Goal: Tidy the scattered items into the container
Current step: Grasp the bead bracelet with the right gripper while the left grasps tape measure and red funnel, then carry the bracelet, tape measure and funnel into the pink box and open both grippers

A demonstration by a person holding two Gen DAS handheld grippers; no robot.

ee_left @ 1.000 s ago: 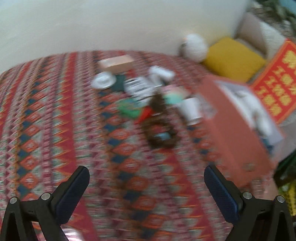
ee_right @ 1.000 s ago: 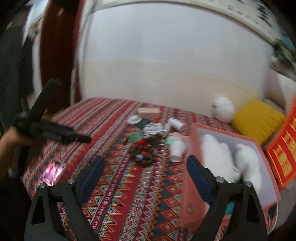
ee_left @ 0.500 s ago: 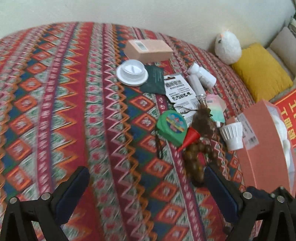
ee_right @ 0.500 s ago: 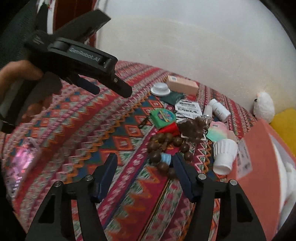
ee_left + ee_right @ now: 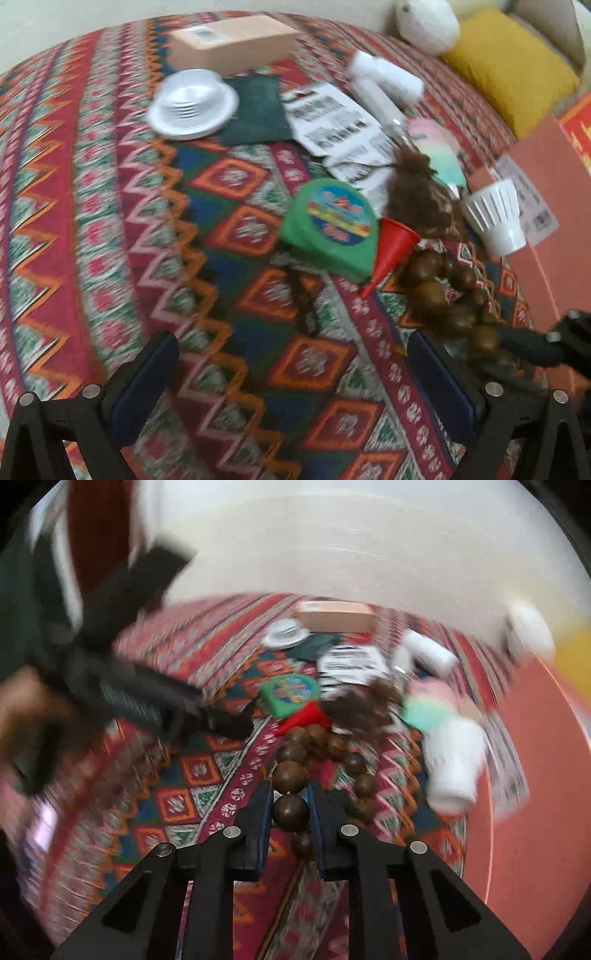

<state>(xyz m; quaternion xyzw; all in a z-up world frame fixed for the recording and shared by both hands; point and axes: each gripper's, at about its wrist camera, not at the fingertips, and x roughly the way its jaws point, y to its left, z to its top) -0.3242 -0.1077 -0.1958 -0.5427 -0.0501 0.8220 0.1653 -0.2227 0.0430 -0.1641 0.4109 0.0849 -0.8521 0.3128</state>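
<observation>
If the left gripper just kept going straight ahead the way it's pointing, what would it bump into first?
Probably the dark twisted cord on the patterned cloth, then the green round case. The left gripper is open; depth is hard to judge.

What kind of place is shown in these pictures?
Probably a home living room or bedroom: a patterned woven cloth covers a soft surface, a yellow cushion lies by the wall, and small household items such as wooden beads lie scattered.

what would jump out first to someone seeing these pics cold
The right gripper has its fingers closed around a big brown bead of the wooden bead string, low in the middle of the right wrist view. Beyond it lies a bright clutter on the red patterned cloth: a green round-cornered case, a red funnel and a white ribbed cup beside the orange box.
</observation>
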